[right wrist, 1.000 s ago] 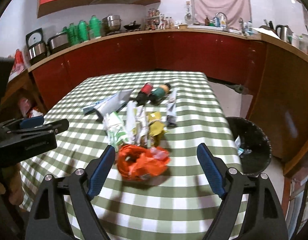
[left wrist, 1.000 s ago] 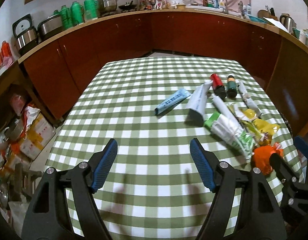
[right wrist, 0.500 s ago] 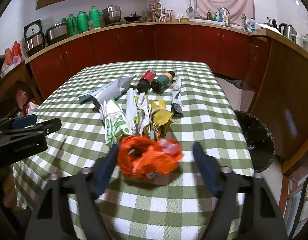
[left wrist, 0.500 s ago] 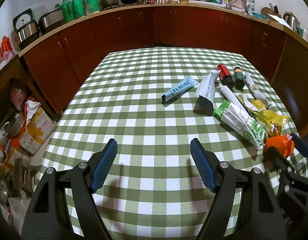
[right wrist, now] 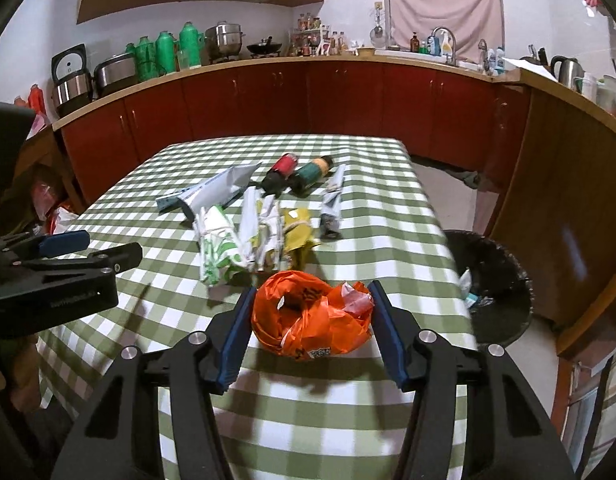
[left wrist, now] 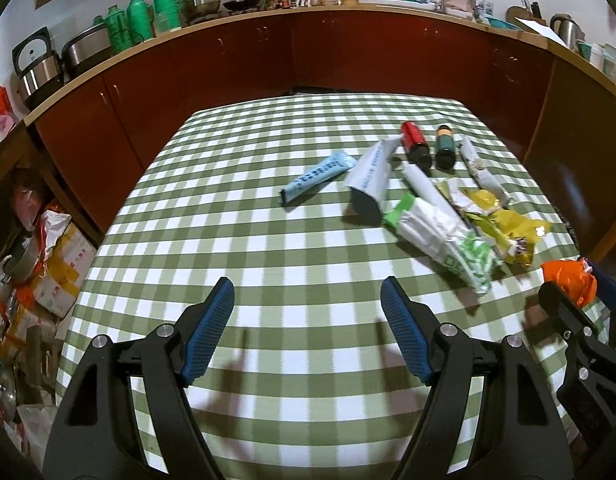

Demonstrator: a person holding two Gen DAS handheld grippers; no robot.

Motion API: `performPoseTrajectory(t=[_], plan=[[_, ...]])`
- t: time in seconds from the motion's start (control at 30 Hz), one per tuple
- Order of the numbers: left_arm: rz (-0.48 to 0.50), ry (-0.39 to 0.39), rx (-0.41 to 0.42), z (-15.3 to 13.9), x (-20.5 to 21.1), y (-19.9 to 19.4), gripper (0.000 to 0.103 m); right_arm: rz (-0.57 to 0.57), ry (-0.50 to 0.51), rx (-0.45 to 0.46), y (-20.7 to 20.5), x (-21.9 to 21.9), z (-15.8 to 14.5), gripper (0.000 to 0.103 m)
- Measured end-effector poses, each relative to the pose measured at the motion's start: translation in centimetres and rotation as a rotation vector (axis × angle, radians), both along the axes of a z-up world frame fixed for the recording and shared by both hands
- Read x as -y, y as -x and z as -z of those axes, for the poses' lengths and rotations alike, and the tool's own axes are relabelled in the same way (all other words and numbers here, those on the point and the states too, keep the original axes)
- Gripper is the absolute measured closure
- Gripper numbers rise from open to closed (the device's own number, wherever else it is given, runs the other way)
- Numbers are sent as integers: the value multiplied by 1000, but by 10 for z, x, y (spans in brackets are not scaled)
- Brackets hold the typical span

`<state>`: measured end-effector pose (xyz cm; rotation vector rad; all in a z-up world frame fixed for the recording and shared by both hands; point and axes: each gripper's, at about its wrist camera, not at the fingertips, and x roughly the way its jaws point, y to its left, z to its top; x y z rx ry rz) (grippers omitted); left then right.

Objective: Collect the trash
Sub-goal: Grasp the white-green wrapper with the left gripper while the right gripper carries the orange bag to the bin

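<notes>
A crumpled orange plastic bag [right wrist: 312,316] lies near the front edge of the green checked table [right wrist: 348,400]. My right gripper [right wrist: 312,288] is shut on it, a blue pad pressing each side. In the left wrist view the orange bag [left wrist: 570,280] shows at the far right, between the right gripper's fingers [left wrist: 556,304]. My left gripper [left wrist: 307,284] hovers open over bare cloth, holding nothing. Behind the bag lie a green-white wrapper [right wrist: 213,248], a yellow wrapper [right wrist: 295,232], a red bottle [right wrist: 281,168] and a green bottle [right wrist: 312,172].
A black lined trash bin [right wrist: 508,256] stands on the floor right of the table, with some scraps inside. A blue tube [left wrist: 318,176] and a grey pouch [left wrist: 370,176] lie mid-table. Red cabinets ring the room. Bags and boxes [left wrist: 55,264] clutter the floor at left.
The right gripper's fingers have drawn in from wide open onto the orange bag. The left gripper has stayed open and shifted slightly over the table.
</notes>
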<state>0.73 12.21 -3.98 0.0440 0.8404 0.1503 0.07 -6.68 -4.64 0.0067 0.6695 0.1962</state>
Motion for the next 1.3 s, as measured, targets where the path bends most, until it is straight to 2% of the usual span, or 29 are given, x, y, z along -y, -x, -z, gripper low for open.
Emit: performPoseTrajectory(t=[0.1,0.2,0.57,0.83,0.9,1.17,1.3], plan=[[14,7,1,-2,10,-1,29,12,10,13,0,9,-3,48],[19,7,1,-4,19,-4,23,28,19,29,-1,22,-5,48],[45,-2,14,-12,52,-12,23,104,41,32,-9,68,2,48],[27,1,-17,-2,65,-35,21,126,20,23,-13,83,7,48],[27,3,-22,1,66,-39,18,126,19,21,-14,85,8,48],[25,19,-102,21,48,-38,18,129,9,12,-18,86,11,48],[20,35,-99,21,36,-33,20,127,10,7,-19,87,12,48]])
